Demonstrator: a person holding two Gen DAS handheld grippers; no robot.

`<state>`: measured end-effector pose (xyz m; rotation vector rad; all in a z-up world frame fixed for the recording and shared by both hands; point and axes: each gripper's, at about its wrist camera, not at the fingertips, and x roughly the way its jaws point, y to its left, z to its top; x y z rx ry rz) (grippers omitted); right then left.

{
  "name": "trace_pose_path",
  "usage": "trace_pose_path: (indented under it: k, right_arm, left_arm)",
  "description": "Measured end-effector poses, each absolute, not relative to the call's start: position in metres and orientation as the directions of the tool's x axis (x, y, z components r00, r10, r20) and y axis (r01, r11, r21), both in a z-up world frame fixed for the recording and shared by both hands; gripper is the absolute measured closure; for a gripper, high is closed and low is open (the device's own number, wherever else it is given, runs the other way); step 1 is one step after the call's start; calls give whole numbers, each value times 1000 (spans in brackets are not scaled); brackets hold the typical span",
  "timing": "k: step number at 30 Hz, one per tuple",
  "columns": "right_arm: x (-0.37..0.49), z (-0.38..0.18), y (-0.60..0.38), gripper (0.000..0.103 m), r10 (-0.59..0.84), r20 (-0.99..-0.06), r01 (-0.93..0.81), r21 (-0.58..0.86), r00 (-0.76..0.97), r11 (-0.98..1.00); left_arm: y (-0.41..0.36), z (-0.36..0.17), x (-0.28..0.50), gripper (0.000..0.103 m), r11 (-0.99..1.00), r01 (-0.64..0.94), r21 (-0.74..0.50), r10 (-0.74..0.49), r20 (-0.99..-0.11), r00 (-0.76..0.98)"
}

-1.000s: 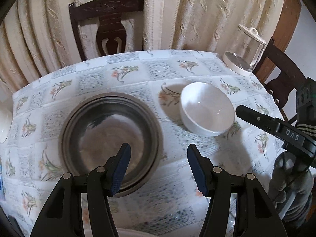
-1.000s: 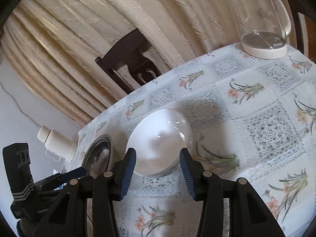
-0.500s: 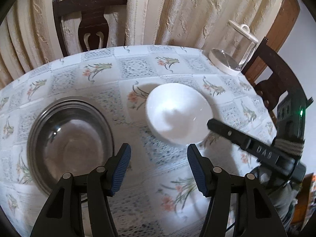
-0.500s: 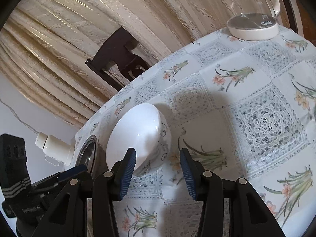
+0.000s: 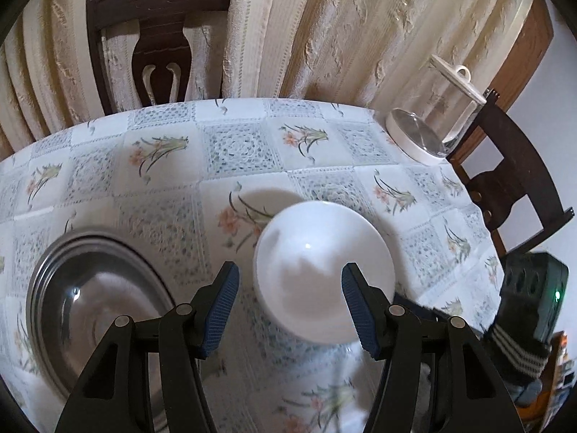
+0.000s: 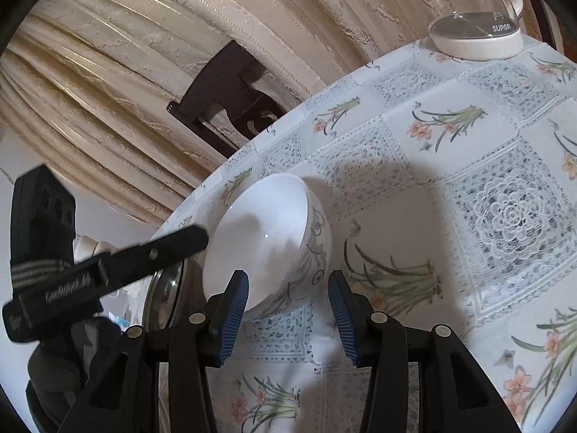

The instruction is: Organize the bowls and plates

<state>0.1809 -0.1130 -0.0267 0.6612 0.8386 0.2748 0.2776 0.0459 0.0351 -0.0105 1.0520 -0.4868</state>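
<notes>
A white bowl [image 5: 324,270] with a grey scroll pattern on its outside [image 6: 267,241] stands on the flowered tablecloth [image 5: 230,151]. To its left lies a wide steel dish [image 5: 93,306], of which the right wrist view shows only an edge [image 6: 166,288]. My left gripper [image 5: 290,299] is open and hovers over the bowl's near side, one finger on each side of it. One left finger [image 6: 144,256] reaches to the bowl's left rim. My right gripper [image 6: 288,310] is open just short of the bowl's near wall, and its body [image 5: 533,288] shows at the right.
A glass jug with a white base [image 5: 432,126] [image 6: 476,32] stands at the table's far right edge. Dark wooden chairs [image 5: 155,36] [image 5: 512,180] and cream curtains surround the round table. A white bottle [image 6: 86,245] peeks out behind the left gripper.
My left gripper has swung right, from above the steel dish to over the white bowl. The right gripper has come nearer to the bowl. Both stay open.
</notes>
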Motion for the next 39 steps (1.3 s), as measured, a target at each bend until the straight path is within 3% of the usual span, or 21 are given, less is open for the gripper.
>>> trace_pose_path:
  k: [7, 17, 21, 26, 39]
  right_arm:
    - [188, -31, -112, 54, 464, -604, 38, 634, 648, 772]
    - [194, -37, -117, 46, 399, -643, 88, 589, 654, 803]
    - [192, -38, -119, 46, 400, -643, 92, 591, 653, 801]
    - [192, -38, -116, 46, 396, -644, 94, 589, 655, 802]
    - [188, -39, -122, 53, 381, -648, 107, 583, 660, 805]
  left_arm:
    - [42, 21, 298, 43, 900, 361, -244, -383, -839, 386]
    - [33, 1, 309, 48, 896, 364, -254, -387, -849, 360]
    - [34, 0, 309, 49, 893, 369, -258, -393, -848, 356]
    - [30, -3, 302, 58, 880, 394, -265, -404, -853, 330]
    - [24, 6, 285, 59, 876, 433, -212, -388, -843, 372]
